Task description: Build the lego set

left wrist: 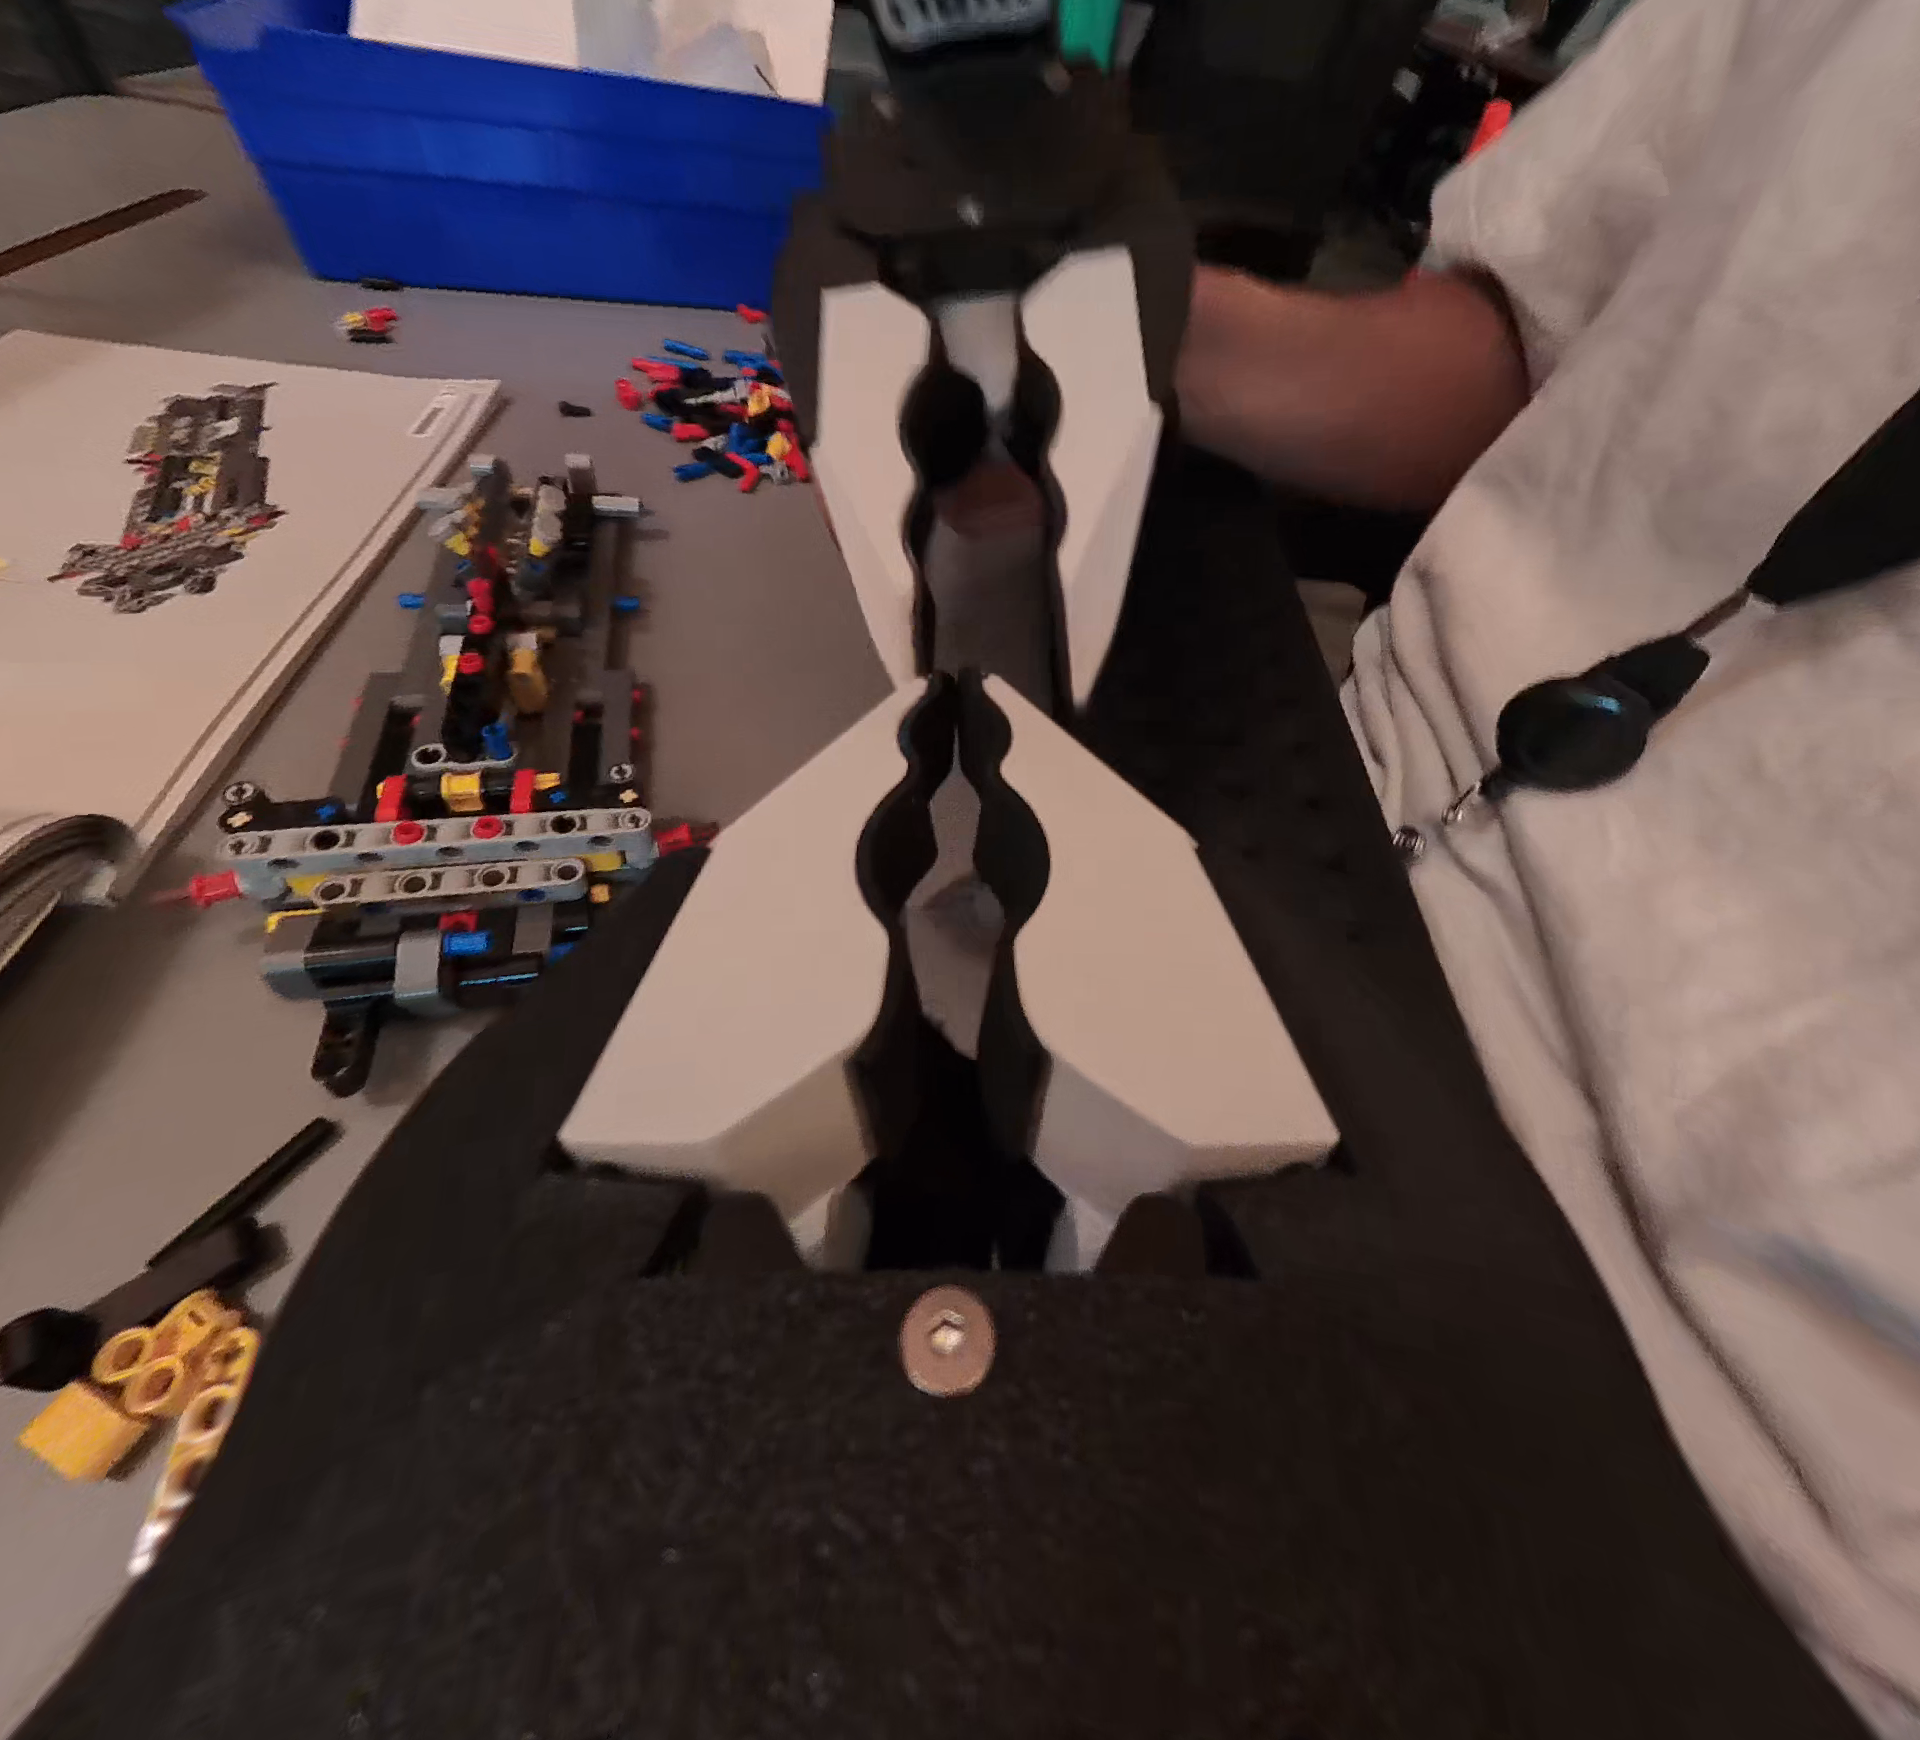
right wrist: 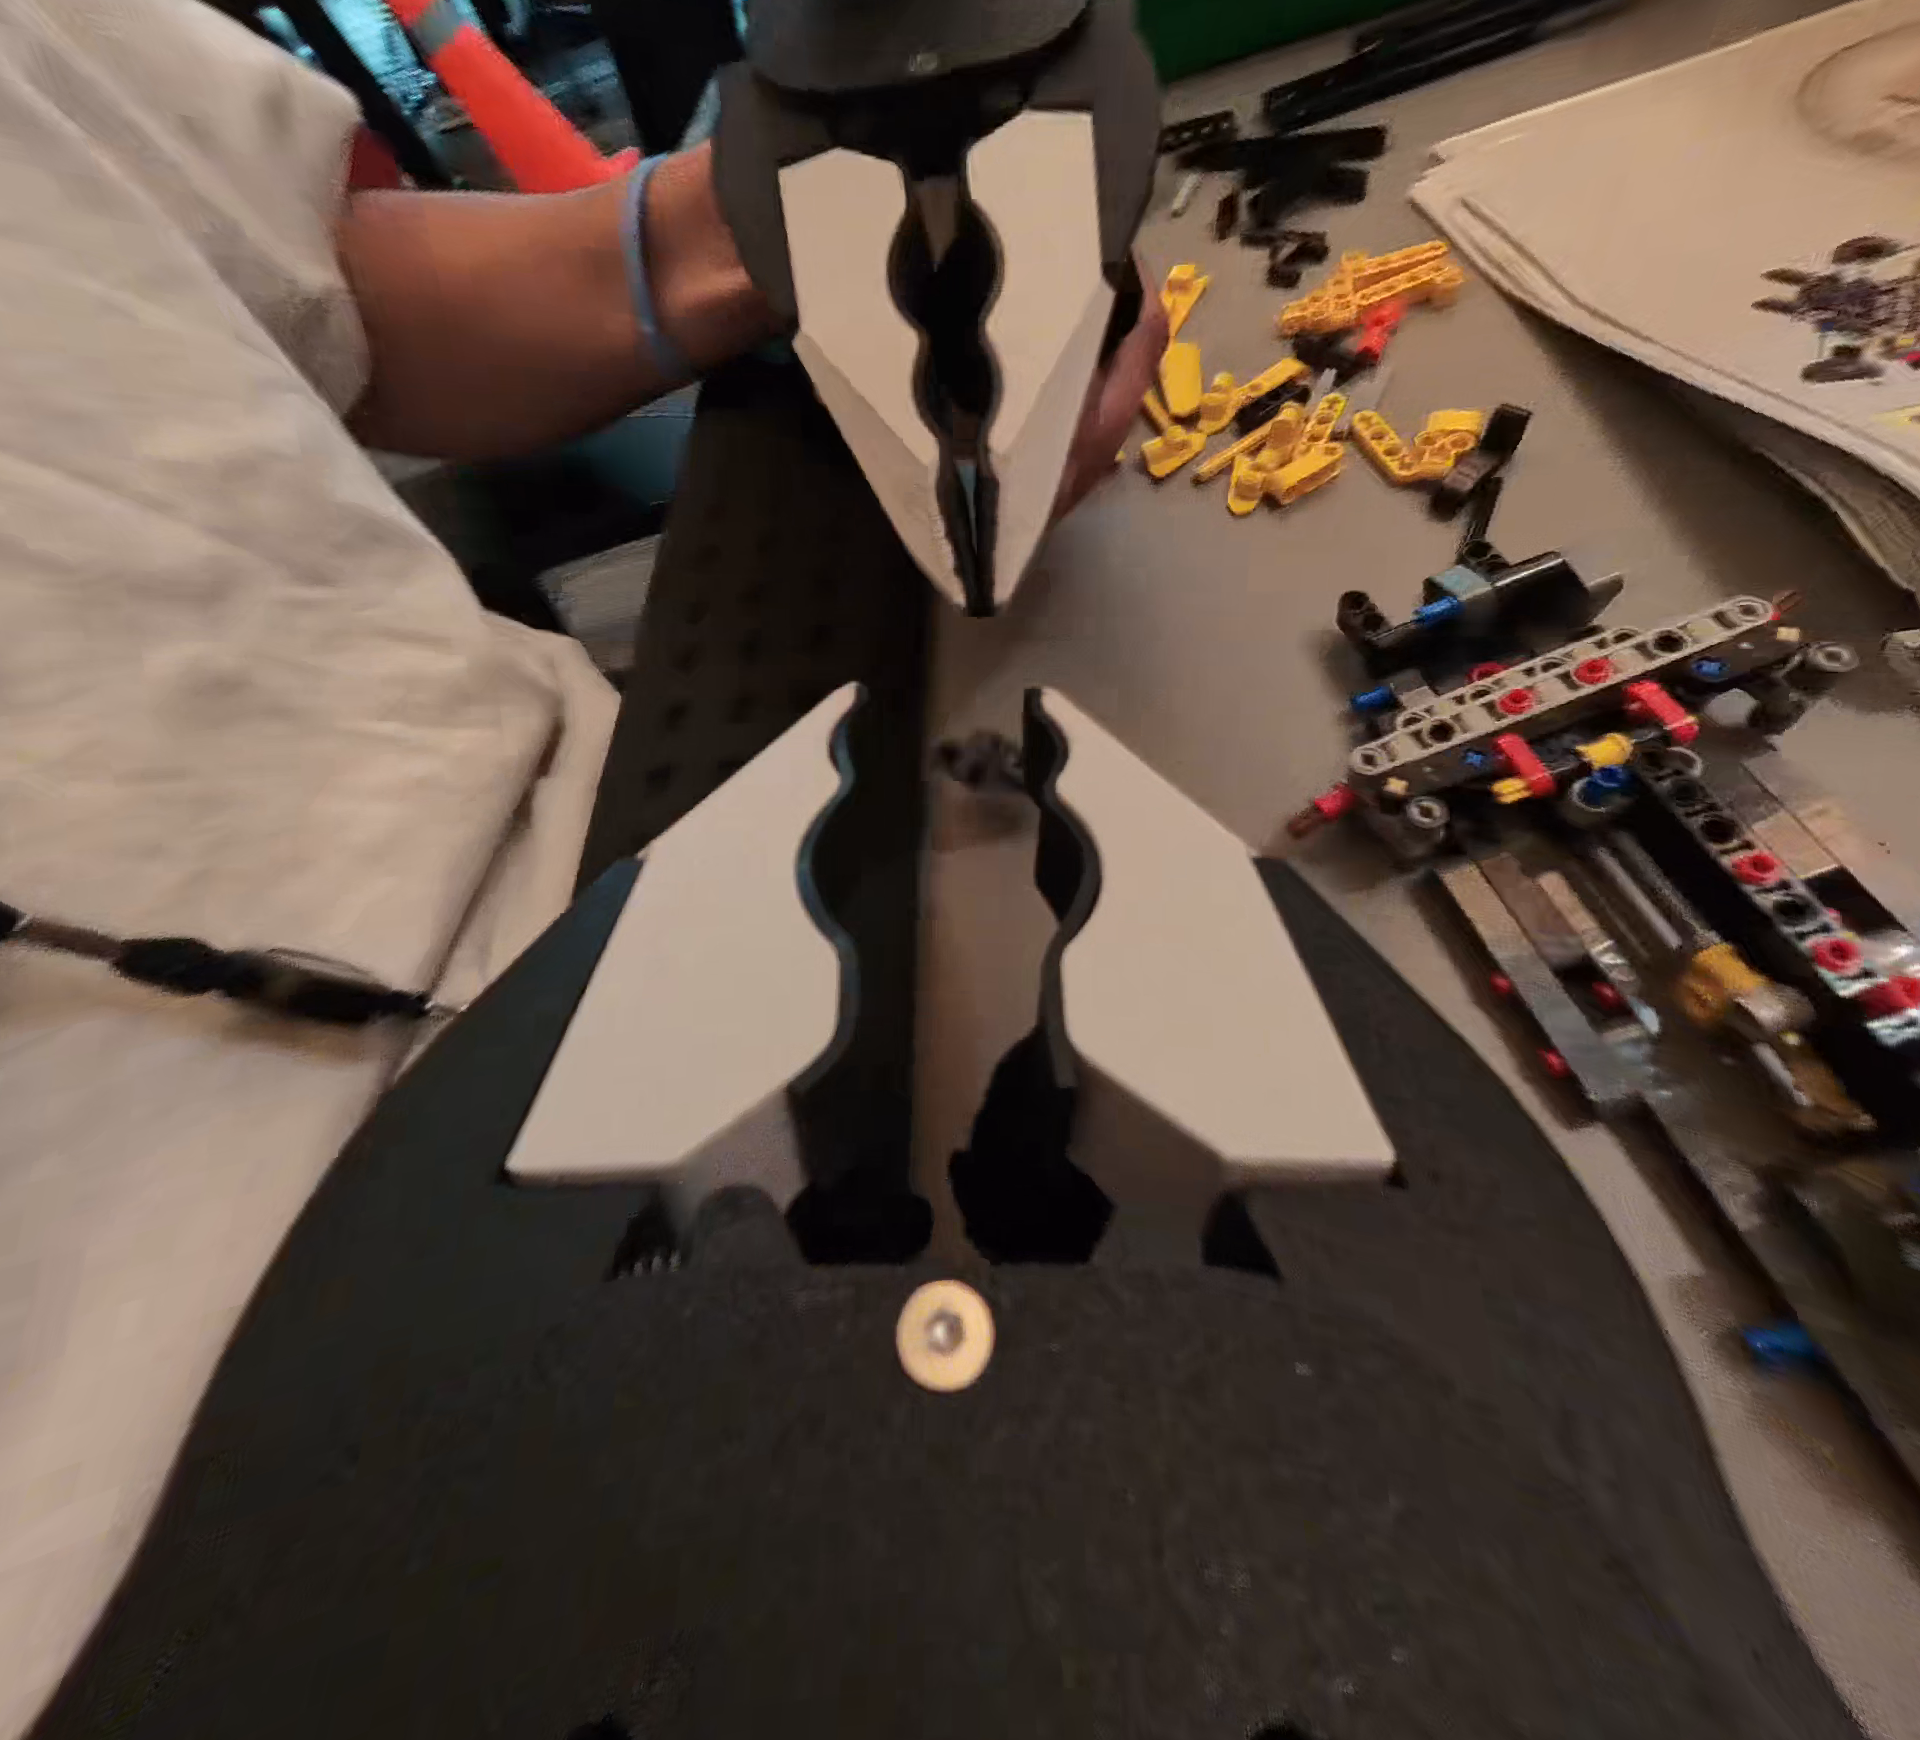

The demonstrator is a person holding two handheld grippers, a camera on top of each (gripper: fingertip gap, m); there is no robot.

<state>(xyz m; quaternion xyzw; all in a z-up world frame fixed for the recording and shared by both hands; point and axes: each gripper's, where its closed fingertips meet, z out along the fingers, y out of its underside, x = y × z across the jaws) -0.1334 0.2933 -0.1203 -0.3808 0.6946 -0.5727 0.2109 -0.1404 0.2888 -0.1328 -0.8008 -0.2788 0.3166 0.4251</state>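
The partly built lego model (left wrist: 447, 817) lies on the grey table (left wrist: 727, 651), left of my grippers; it also shows in the right wrist view (right wrist: 1621, 755). My left gripper (left wrist: 956, 682) is shut, and I see nothing between its tips; the right wrist view (right wrist: 977, 599) shows it the same way. My right gripper (right wrist: 940, 703) is open and faces it tip to tip, also seen in the left wrist view (left wrist: 992, 651). A small dark grey piece (right wrist: 977, 760) shows blurred between the right gripper's fingers, close to the right pad and not pinched.
An open instruction booklet (left wrist: 208, 495) lies beside the model. A blue bin (left wrist: 520, 163) with white paper stands at the back. There are piles of red and blue pins (left wrist: 727, 423), yellow pieces (right wrist: 1299, 423) and black beams (right wrist: 1299, 173). A person's light shirt (right wrist: 208, 547) is close by. Both grippers' tips are close together, under 4 cm apart.
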